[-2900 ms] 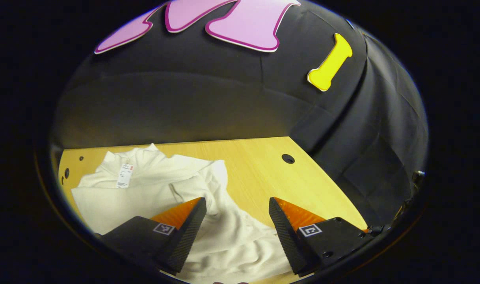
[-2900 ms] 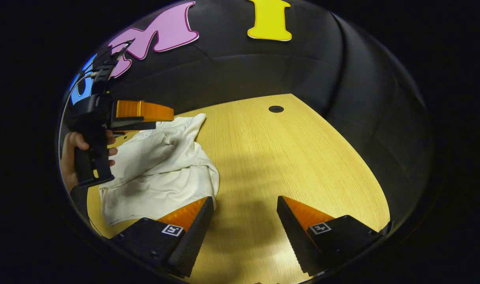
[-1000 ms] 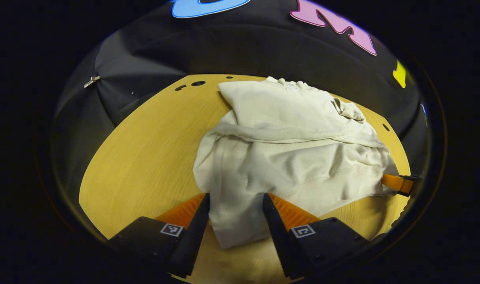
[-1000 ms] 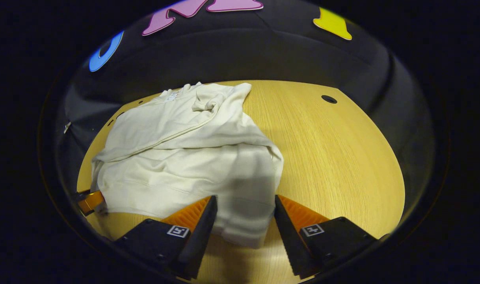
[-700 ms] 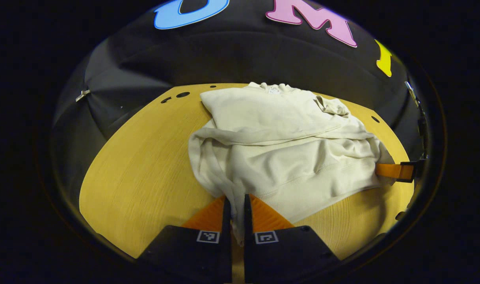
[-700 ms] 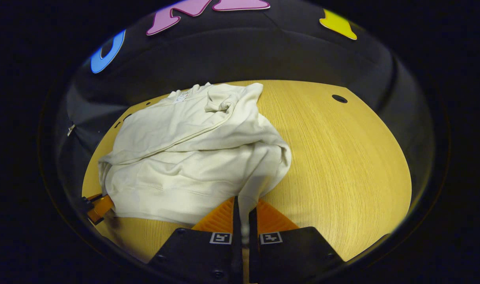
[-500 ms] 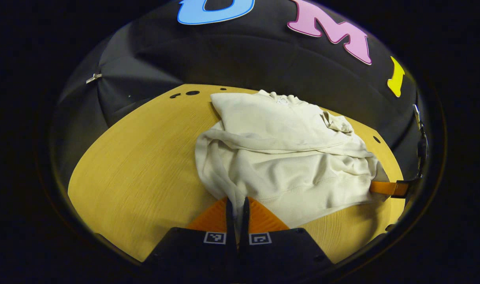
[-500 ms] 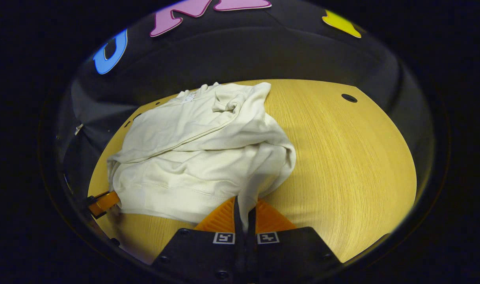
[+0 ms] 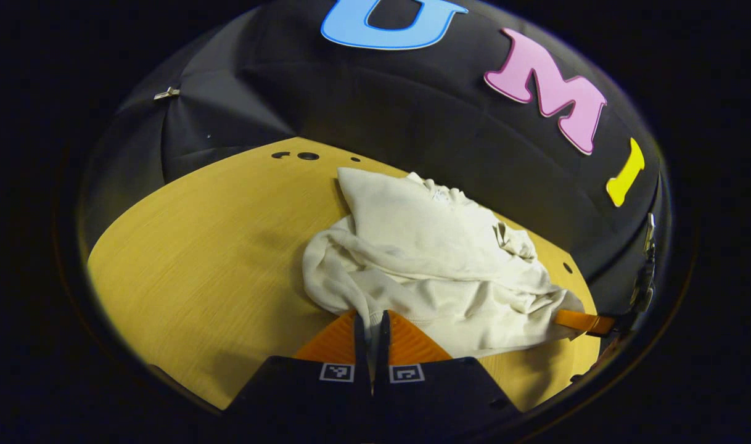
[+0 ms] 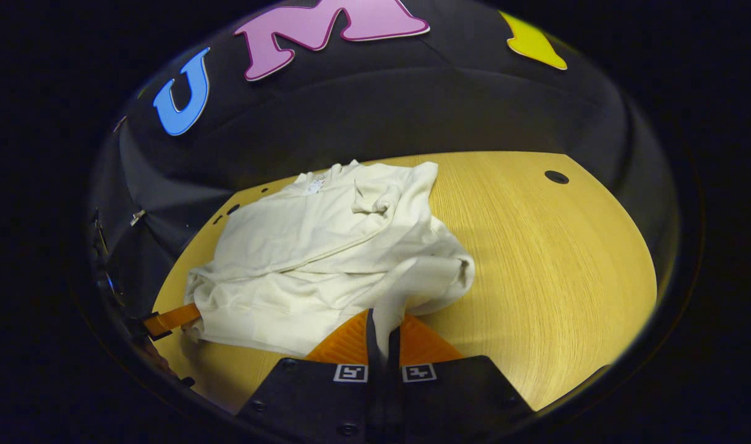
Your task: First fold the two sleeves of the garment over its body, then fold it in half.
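A cream sweatshirt (image 9: pixel 437 265) (image 10: pixel 326 246) lies on the wooden table (image 9: pixel 203 259) (image 10: pixel 554 271) with both sleeves folded across its body. My left gripper (image 9: pixel 369 320) is shut on the near left corner of its hem, and the cloth rises between the fingers. My right gripper (image 10: pixel 381 320) is shut on the near right corner of the hem. Both corners are lifted off the table, so the near edge bunches toward the collar. The other gripper shows at the garment's far corner in each view: the right gripper (image 9: pixel 582 320) and the left gripper (image 10: pixel 166 320).
Round holes sit in the table near its far edge (image 9: pixel 306 156) and at the right corner (image 10: pixel 556 177). The black cloth wall rises close behind the table. Bare wood lies left of the garment (image 9: pixel 184 246) and right of it (image 10: pixel 566 265).
Both grippers went from open astride the hem corners to shut on them. Since then they have lifted the corners and carried them toward the collar, bunching the lower body.
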The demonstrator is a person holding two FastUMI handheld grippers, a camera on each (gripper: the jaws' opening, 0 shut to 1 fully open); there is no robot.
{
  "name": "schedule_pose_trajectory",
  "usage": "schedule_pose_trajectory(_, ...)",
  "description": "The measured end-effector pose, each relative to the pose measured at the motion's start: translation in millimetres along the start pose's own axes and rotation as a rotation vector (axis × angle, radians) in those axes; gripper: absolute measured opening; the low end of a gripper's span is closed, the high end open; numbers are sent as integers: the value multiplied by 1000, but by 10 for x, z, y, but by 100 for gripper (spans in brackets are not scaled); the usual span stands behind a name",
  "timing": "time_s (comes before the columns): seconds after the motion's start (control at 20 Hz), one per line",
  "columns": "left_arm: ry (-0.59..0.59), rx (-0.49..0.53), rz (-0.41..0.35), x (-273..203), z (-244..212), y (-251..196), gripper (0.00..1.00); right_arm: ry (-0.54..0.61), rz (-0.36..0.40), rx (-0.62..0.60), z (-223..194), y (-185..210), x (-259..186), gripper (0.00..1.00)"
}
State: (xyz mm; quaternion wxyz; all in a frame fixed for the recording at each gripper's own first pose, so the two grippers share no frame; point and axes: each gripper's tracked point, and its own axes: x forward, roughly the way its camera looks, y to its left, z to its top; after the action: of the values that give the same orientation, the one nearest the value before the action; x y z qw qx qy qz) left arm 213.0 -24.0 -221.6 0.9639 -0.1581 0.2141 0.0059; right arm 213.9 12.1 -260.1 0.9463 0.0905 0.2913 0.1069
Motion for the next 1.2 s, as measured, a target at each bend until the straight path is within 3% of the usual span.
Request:
schedule_pose_trajectory(0.3, -128, -55, -35, 212, 672, -100, 6, -114, 46, -43, 482, 224, 187, 5)
schedule_pose_trajectory(0.45, -183, -31, -65, 421, 977, -204, 6, -182, 54, 0, 784, 281, 321, 5)
schedule_pose_trajectory(0.95, -282, 87, -132, 1202, 1791, -480, 6, -353, 28, -46, 1674, 345, 1018, 5)
schedule_pose_trajectory(1.15, -280, 79, -85, 1638, 1979, -366, 6, -372, -3, -60, 1818, 320, 1454, 5)
schedule_pose_trajectory(1.2, -272, 66, -73, 1721, 1979, -351, 6, -374, -17, -62, 1823, 299, 1532, 16)
